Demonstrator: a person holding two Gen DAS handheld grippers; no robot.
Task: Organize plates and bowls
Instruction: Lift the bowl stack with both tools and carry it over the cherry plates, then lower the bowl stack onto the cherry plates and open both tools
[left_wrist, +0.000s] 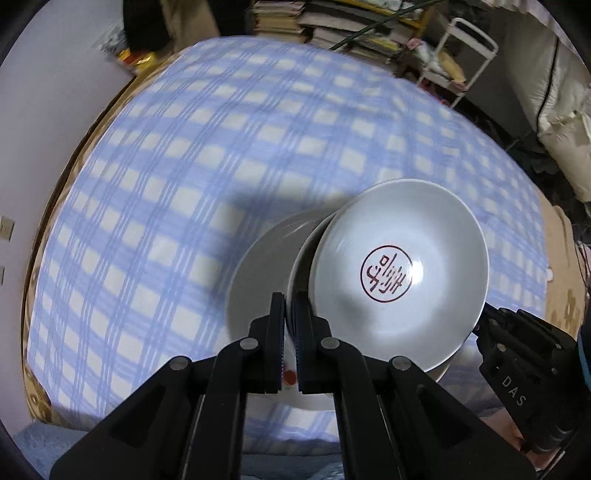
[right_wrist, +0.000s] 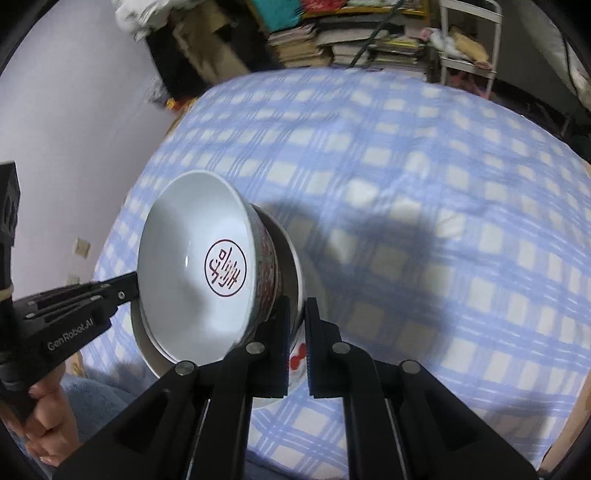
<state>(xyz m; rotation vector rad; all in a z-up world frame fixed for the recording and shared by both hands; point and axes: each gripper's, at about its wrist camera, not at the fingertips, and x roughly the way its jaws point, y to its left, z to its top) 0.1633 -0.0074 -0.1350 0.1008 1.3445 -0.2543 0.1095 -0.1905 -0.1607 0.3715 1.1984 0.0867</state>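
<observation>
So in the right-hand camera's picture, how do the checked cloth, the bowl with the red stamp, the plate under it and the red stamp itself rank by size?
1. Checked cloth, by far the largest.
2. Plate and bowl: unsure. The bowl hides most of the plate and sits nearer the camera; only the plate's rim peeks out around it.
3. Red stamp, the smallest.

A blue-and-white checked cloth (left_wrist: 192, 177) covers the table, its visible expanse bare.
</observation>
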